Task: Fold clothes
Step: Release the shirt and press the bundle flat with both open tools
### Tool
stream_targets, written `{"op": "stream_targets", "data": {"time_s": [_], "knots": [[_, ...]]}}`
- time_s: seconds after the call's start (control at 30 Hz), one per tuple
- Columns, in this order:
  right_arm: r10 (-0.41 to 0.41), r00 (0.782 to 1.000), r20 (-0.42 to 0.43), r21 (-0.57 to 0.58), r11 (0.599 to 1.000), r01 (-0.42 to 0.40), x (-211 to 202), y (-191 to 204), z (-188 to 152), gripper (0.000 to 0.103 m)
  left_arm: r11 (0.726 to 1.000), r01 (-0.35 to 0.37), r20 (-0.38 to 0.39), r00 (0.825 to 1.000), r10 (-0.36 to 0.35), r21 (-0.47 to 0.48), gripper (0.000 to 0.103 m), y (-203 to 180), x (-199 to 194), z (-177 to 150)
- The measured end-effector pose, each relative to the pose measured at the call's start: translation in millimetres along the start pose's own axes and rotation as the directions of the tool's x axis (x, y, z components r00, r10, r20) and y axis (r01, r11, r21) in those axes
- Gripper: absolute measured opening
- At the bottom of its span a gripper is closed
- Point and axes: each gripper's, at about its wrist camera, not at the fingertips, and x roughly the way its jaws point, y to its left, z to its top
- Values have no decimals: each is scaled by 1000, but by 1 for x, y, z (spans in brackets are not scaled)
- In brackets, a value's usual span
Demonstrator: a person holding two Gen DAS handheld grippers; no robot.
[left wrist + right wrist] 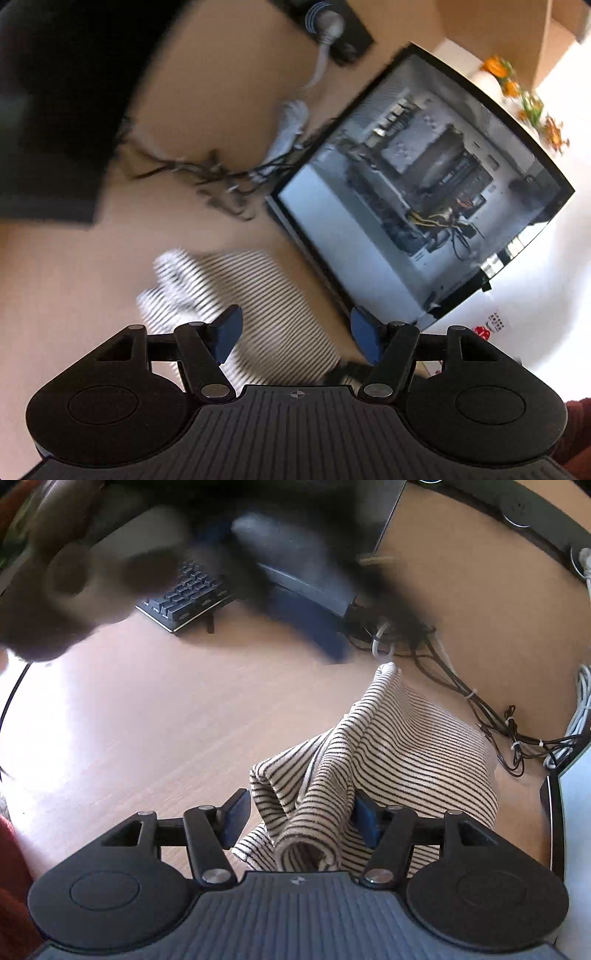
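Note:
A cream garment with thin black stripes (399, 746) lies bunched on the wooden desk (147, 720). My right gripper (301, 818) is open and low over its near edge. A rolled fold of the cloth (310, 842) sits between the blue pads, and the cloth covers part of the right pad (365, 819). In the left wrist view the same striped garment (266, 295) is smeared by motion just beyond my left gripper (295, 336). That gripper is open above the cloth with nothing between its fingers.
A glass-sided computer case (413, 184) stands right of the garment. Tangled cables (480, 709) run behind it. A black keyboard (184, 598) lies at the back left of the desk. A dark blurred shape (110, 561) crosses above the keyboard. Orange flowers (517, 92) are at far right.

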Motion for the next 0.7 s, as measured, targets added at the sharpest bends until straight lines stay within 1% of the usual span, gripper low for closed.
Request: {"op": "stream_targets", "data": {"time_s": [0.07,0.13,0.17,0.2,0.23,0.3,0.37,0.43,0.47,0.5,0.53,0.6,0.63,0.7], "knots": [[-1,1000,14,12,1000,1,-8,-1,-1,64,1000,-13,-30,999,14,28,71,-4,23,8],[-2,999,32,27,1000,1,-19,-3,-3,67,999,-53,-84,995,53,11,69,7,44,8],[-3,999,41,35,999,1,-24,-3,-4,71,998,-58,-95,994,57,-11,67,15,48,7],[-3,999,49,43,999,1,-29,-4,-4,79,997,-64,-106,993,60,-33,66,23,52,6],[-4,998,58,50,999,1,-34,-5,-5,84,996,-69,-117,991,63,-54,65,31,56,5],[-46,994,101,144,989,31,-54,-20,-11,103,994,-62,-122,991,51,-94,65,43,58,3],[-119,985,128,266,961,82,-67,-39,-19,103,991,-49,-119,992,34,-125,65,51,57,2],[-205,972,114,392,909,146,-70,-60,-30,103,992,-54,-119,992,40,-117,66,50,60,0],[-232,968,96,435,885,168,-66,-67,-36,103,992,-58,-118,992,45,-112,66,49,61,-1],[-236,969,78,455,873,177,-58,-71,-41,103,992,-62,-117,992,49,-107,66,48,62,-2],[-232,971,60,449,875,182,-49,-69,-44,103,992,-65,-116,992,53,-104,66,47,63,-2],[-234,972,27,403,892,204,-30,-56,-48,103,991,-69,-115,992,56,-111,66,47,63,-2],[-247,969,12,367,902,226,-22,-47,-48,103,991,-71,-114,992,57,-115,66,47,64,-2],[-279,960,13,343,903,258,-14,-38,-48,103,990,-83,-109,992,70,-117,66,47,62,-2]]}}
